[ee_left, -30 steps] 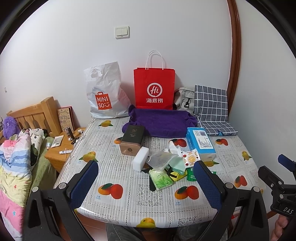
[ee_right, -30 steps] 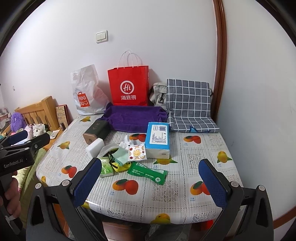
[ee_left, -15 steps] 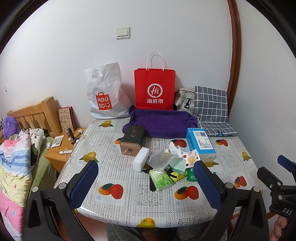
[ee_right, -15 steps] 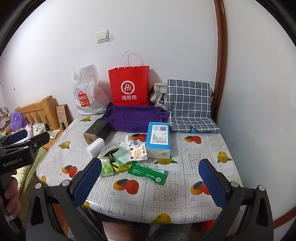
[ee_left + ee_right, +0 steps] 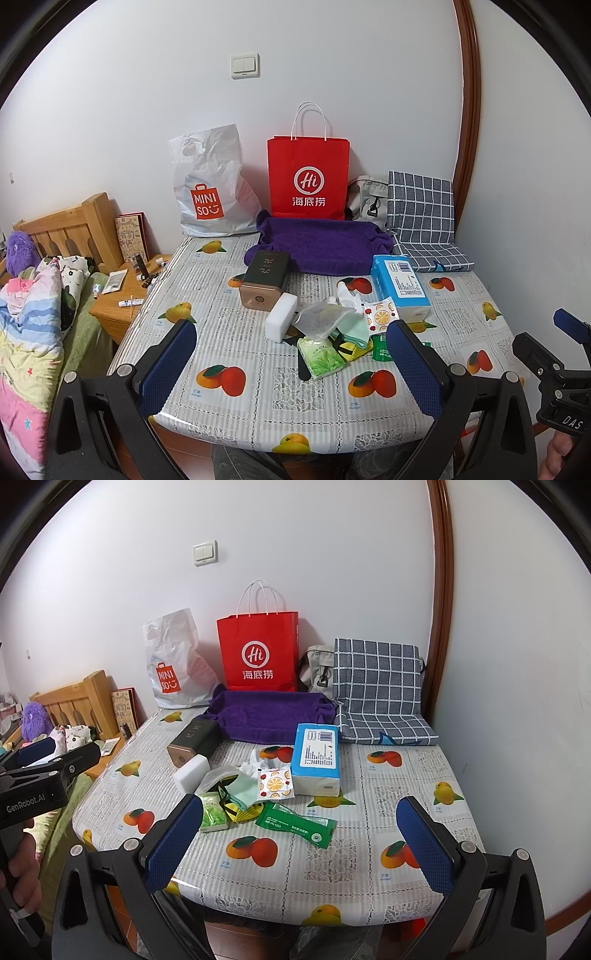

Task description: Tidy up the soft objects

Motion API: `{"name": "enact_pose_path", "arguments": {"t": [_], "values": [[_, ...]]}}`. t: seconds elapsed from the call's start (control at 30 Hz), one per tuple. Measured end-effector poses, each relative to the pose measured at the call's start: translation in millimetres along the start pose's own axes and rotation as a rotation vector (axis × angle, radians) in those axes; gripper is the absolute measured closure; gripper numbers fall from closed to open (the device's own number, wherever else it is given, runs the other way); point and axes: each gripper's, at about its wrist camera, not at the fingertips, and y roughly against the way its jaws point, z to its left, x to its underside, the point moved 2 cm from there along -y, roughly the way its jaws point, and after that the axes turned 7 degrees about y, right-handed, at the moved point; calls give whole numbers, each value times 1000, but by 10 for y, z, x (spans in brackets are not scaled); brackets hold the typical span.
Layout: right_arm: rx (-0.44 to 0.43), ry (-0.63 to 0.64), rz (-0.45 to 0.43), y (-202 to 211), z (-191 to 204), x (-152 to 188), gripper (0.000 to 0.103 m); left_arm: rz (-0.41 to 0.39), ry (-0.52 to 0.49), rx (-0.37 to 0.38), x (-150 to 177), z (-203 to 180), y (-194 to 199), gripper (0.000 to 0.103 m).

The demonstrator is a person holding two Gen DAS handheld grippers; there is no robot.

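Left wrist view: left gripper (image 5: 295,363) and right gripper (image 5: 300,843) are hovering wide open over the table's (image 5: 258,402) bare near edge. Soft packets (image 5: 334,332) are lying jumbled at twelve o'clock.

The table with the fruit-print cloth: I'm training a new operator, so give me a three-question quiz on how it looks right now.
1. True or false: the left gripper and the right gripper are both open and hold nothing.
2. What stands upright at the wall directly behind the purple towel? A) a blue tissue pack B) a red paper bag C) a white sponge block
3. Fill in: the green wipes packet lies nearer the table's ____ edge than the blue tissue pack does.

Key: 1 true; 2 B; 3 front.
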Motion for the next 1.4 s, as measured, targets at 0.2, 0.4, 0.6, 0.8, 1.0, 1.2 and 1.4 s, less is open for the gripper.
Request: {"name": "enact_pose_path", "arguments": {"t": [0.2,0.4,0.6,0.8,1.0,1.2,1.4], "values": [[-1,2,-1,8,7,-1,0,0,0,-1,2,-3,-3,0],[0,1,-1,11,8,2,0,-1,1,-1,-5,0,-10,0],[1,1,-1,12,11,5,0,-1,-1,3,-23,-5,-5,0],[2,3,-3,8,12,5,0,-5,-7,35,-40,-80,-5,0],[-3,4,0,-70,11,5,0,15,-3,48,33,-67,-130,0],[11,-6,40,-332,-27,74,0,56,6,39,107,21,-409,0],[-23,-3,110,-752,-54,245,0,133,39,46,257,190,-817,0]]}}
